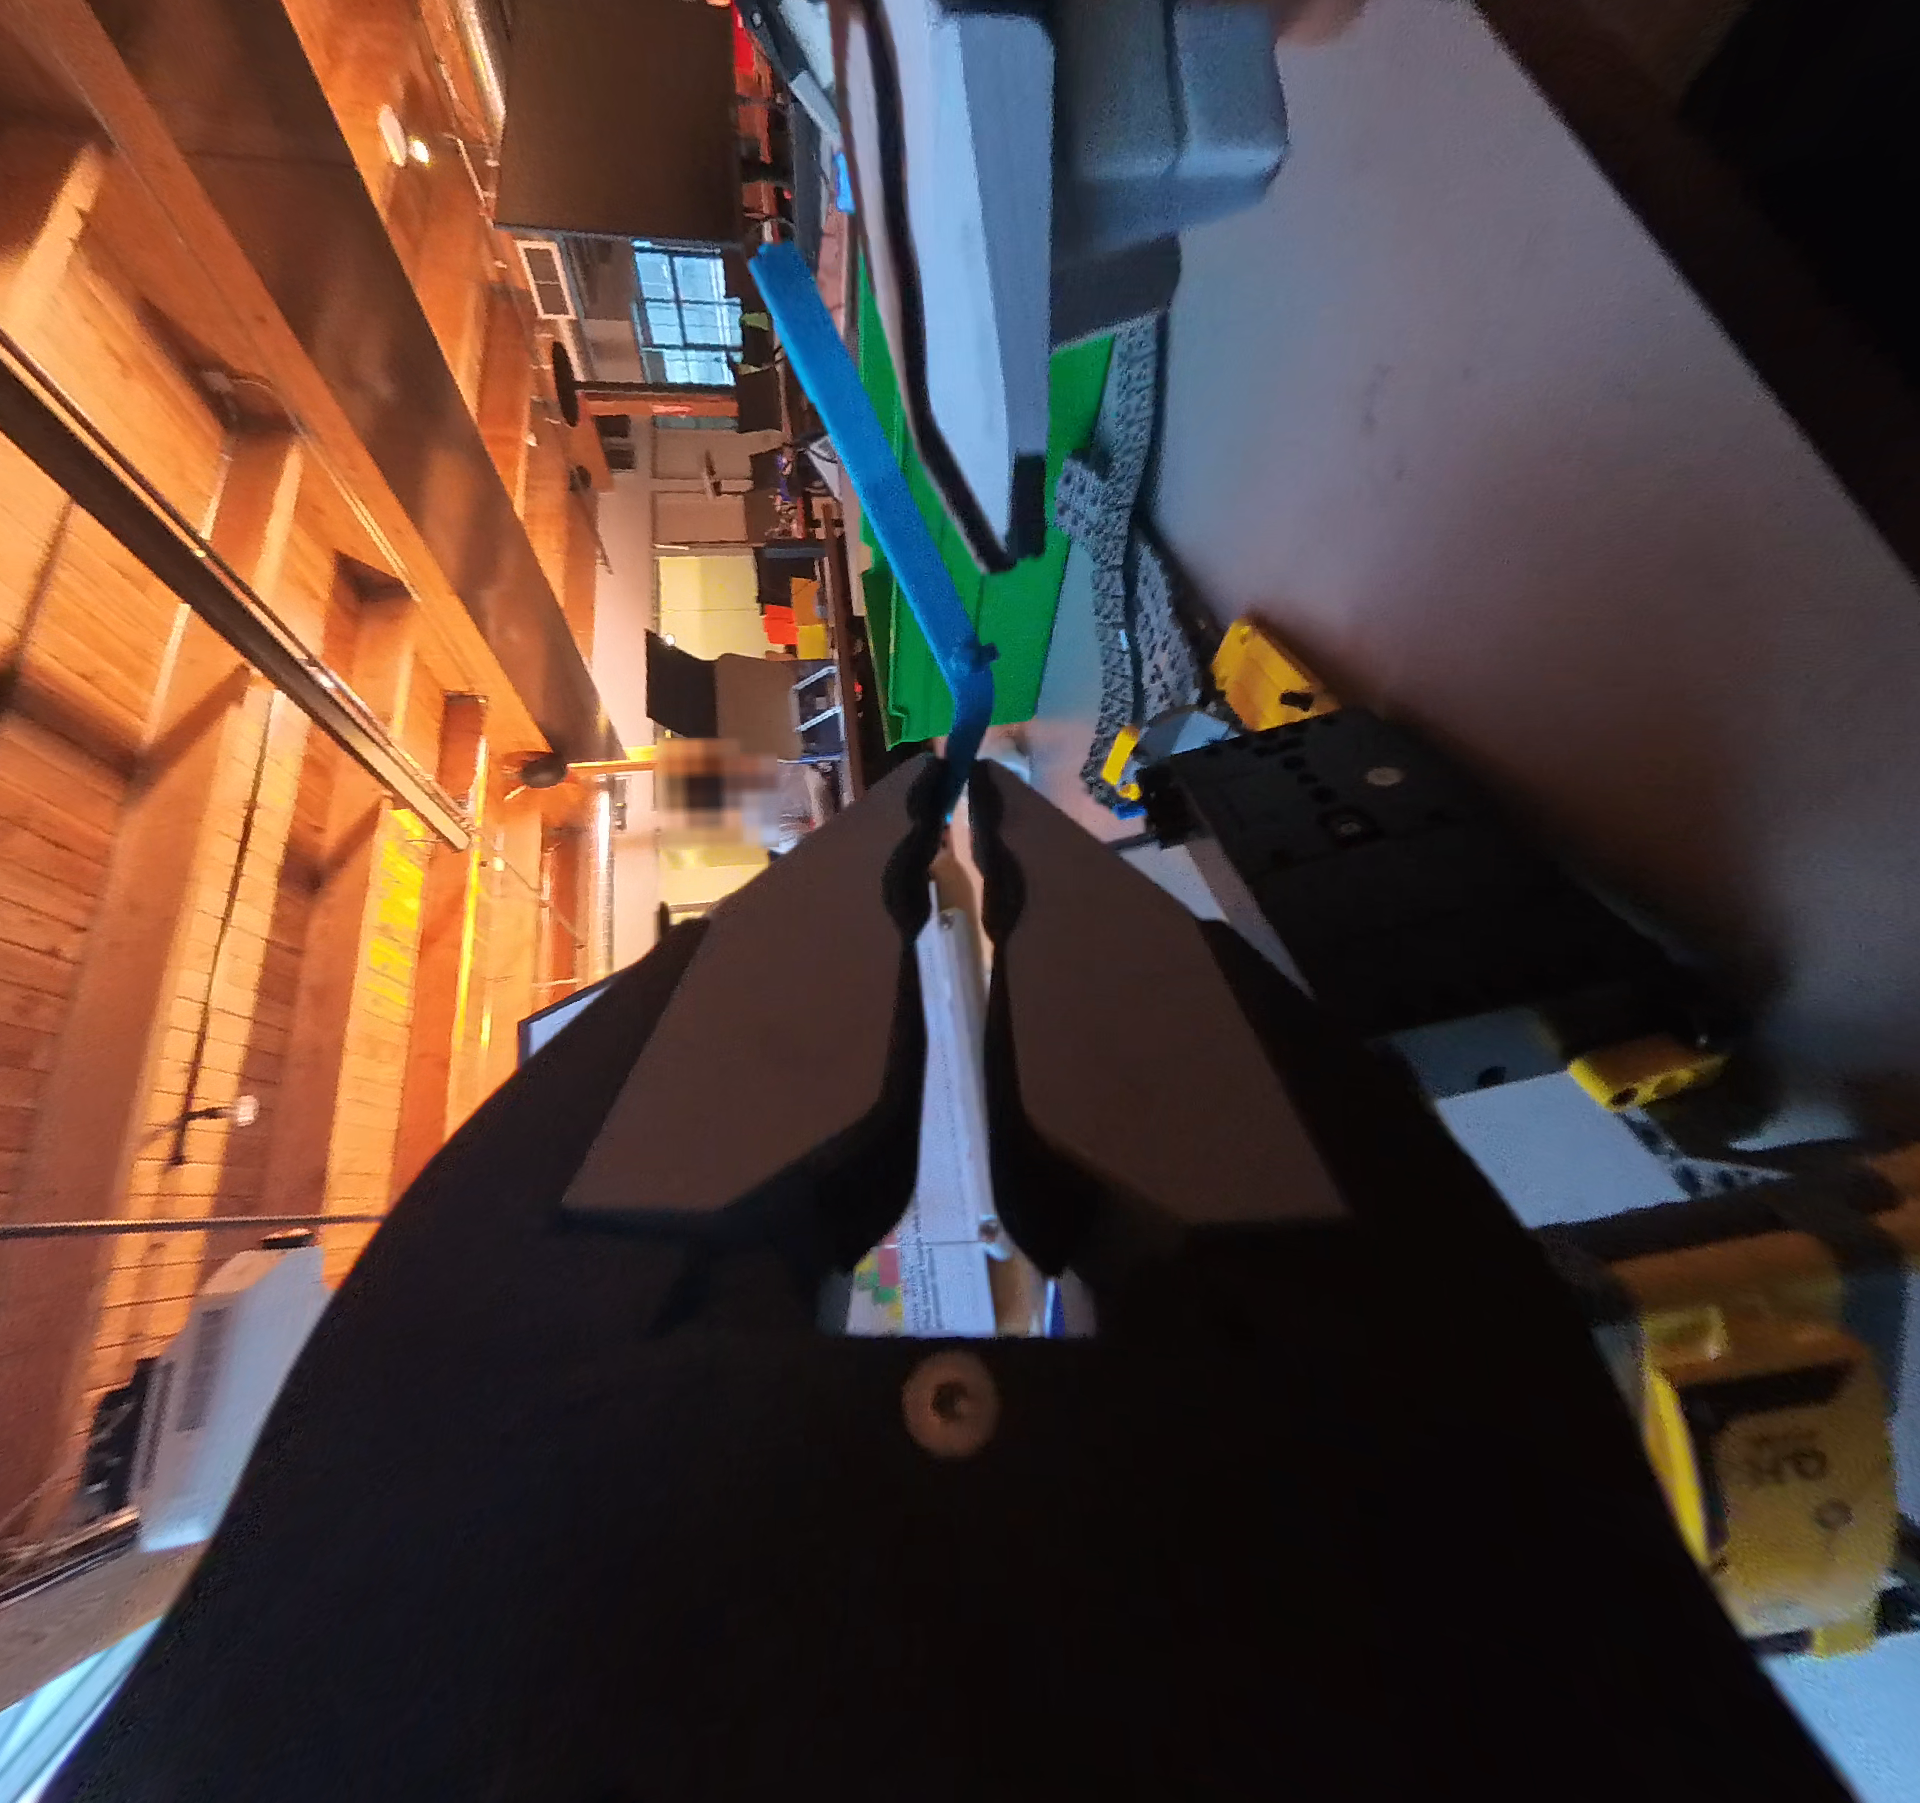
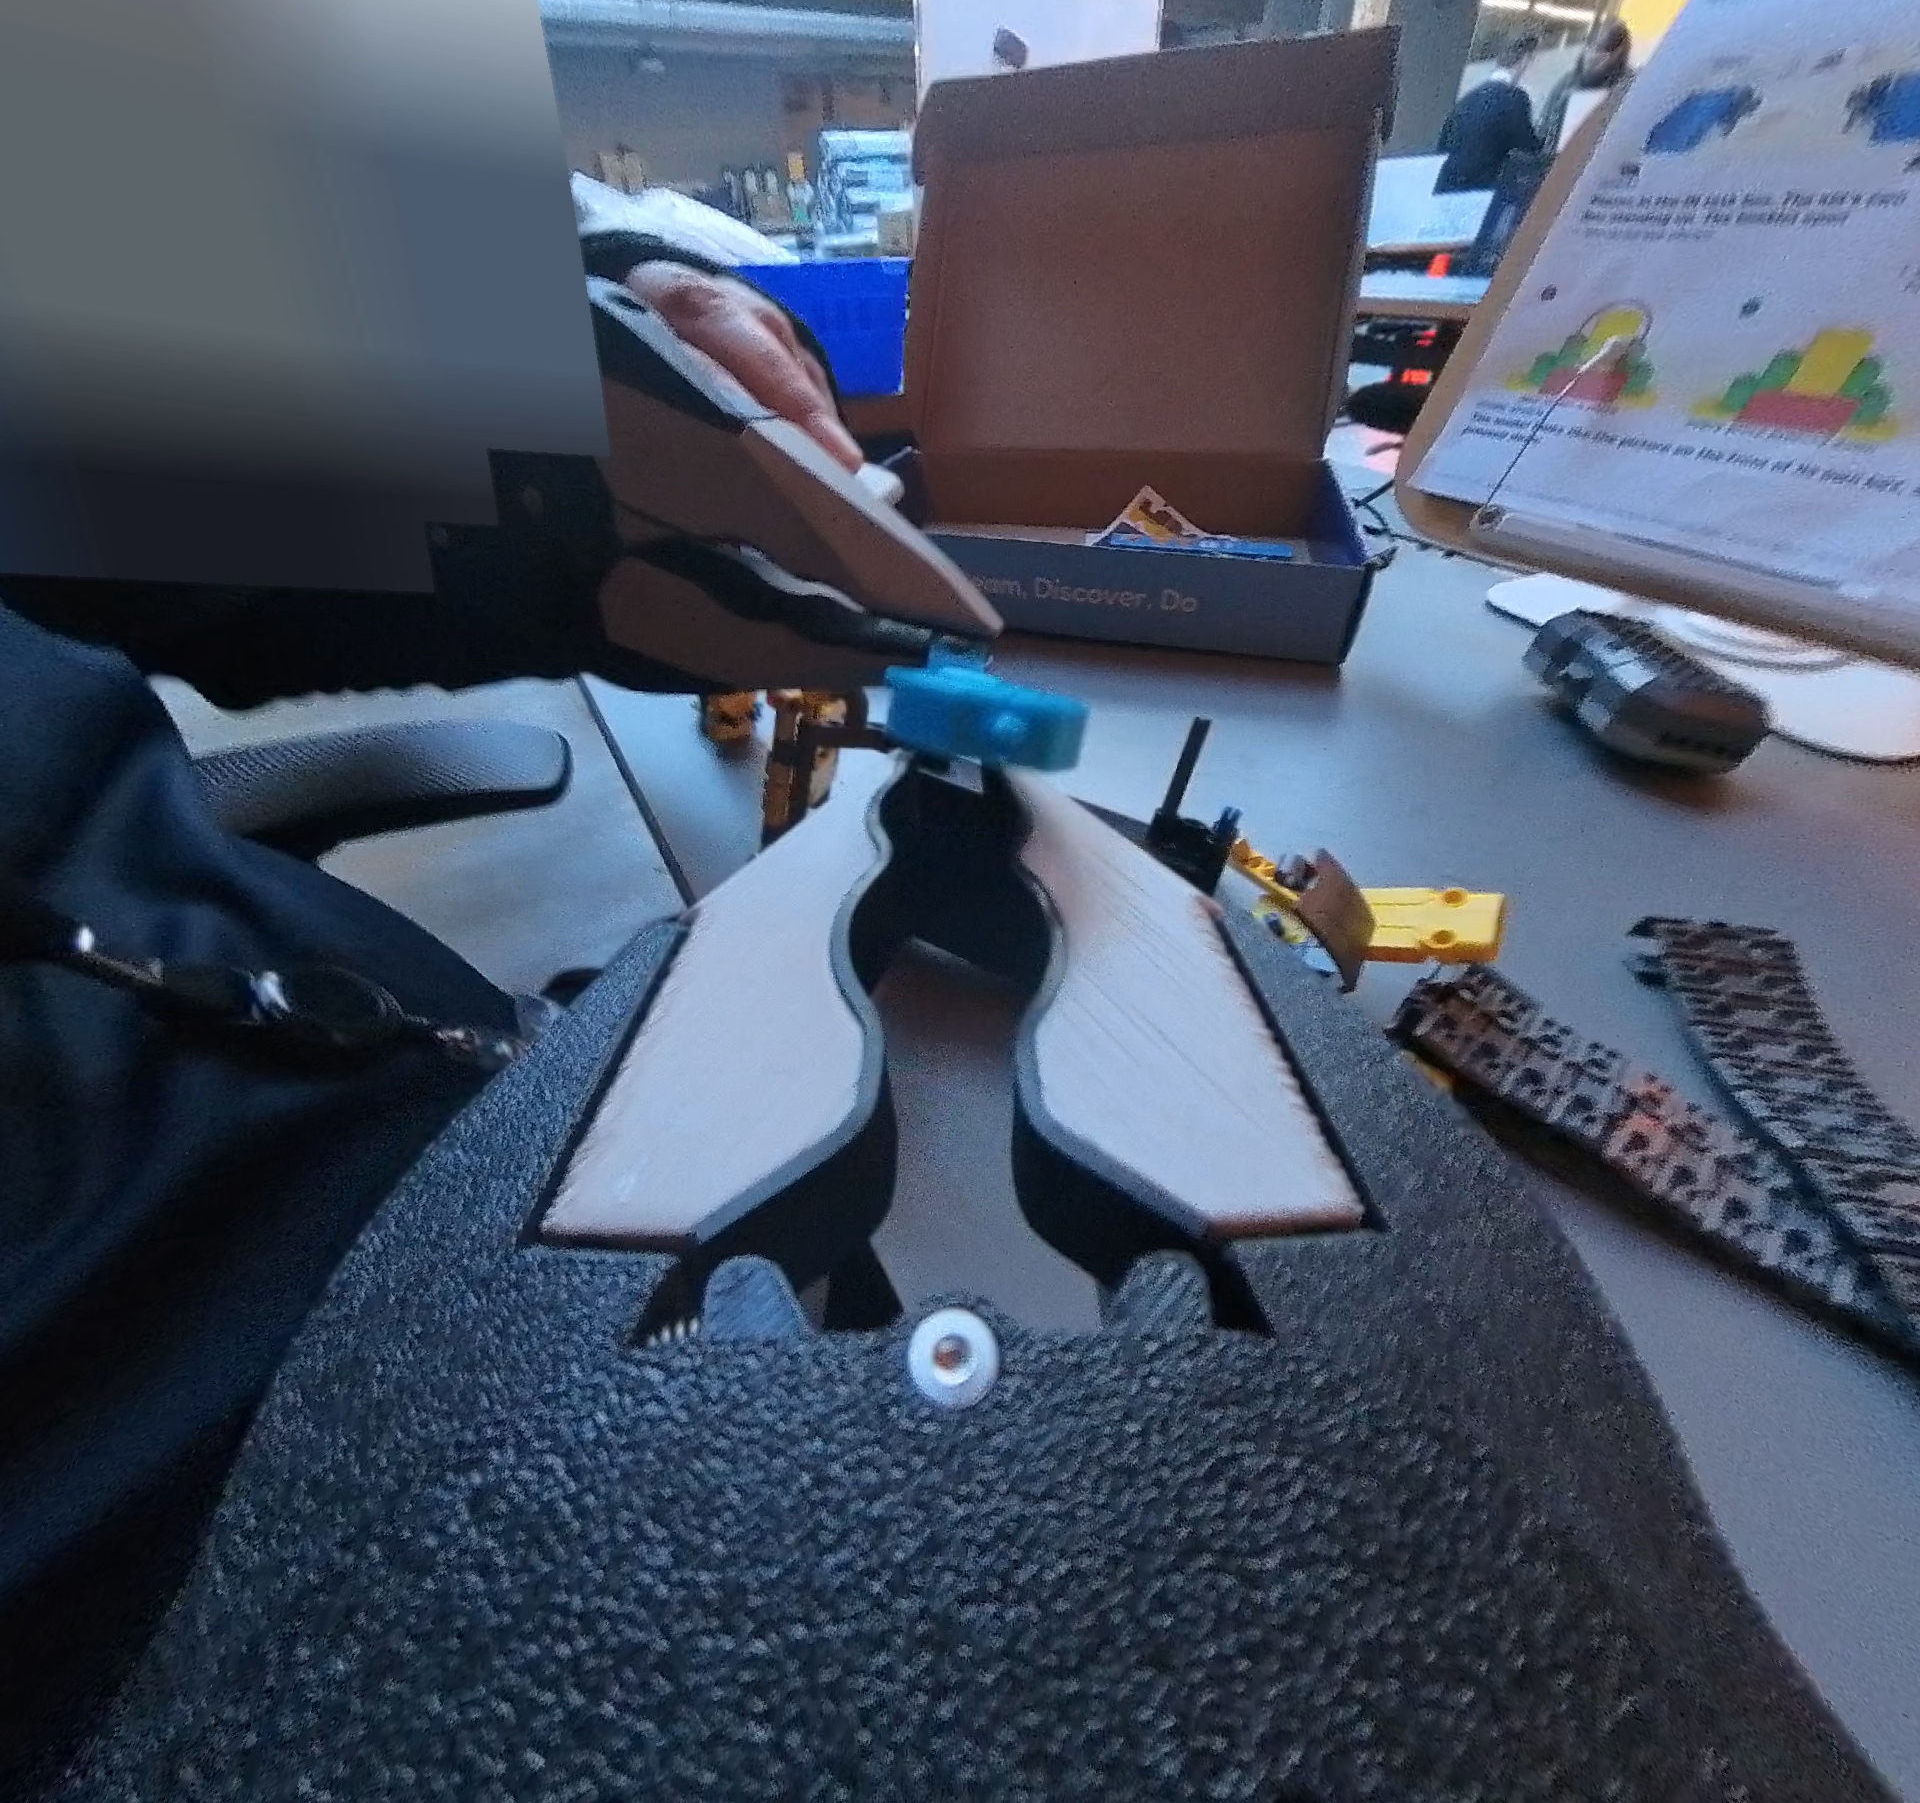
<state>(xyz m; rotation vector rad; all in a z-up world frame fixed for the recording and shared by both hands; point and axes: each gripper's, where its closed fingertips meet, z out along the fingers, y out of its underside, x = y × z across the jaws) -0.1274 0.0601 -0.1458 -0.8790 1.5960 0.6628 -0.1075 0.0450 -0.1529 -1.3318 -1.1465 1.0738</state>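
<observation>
Left gripper [image 1: 954,785]: rolled onto its side, tips clenched on the near end of a bent blue beam [image 1: 871,465], which runs up and away from the tips.
Same gripper, right wrist view: it reaches in from the left [image 2: 940,639], with a small blue piece [image 2: 954,654] at its tips.
Right gripper [image 2: 951,779]: tips drawn close on something small and dark right under a chunky blue block [image 2: 982,723]; whether it truly grips it, I cannot tell.
Blue block: up off the desk [image 2: 1455,797], between the two grippers' tips.
On the desk, right side: a yellow piece [image 2: 1439,922], dark studded track strips [image 2: 1662,1119], a grey brick model [image 2: 1647,688].
Behind: an open cardboard box [image 2: 1143,299], lid up, and a propped printed instruction sheet [image 2: 1714,226].
Left view extras: green plates [image 1: 1029,527] and a black-and-yellow brick assembly [image 1: 1351,818] on the desk.
</observation>
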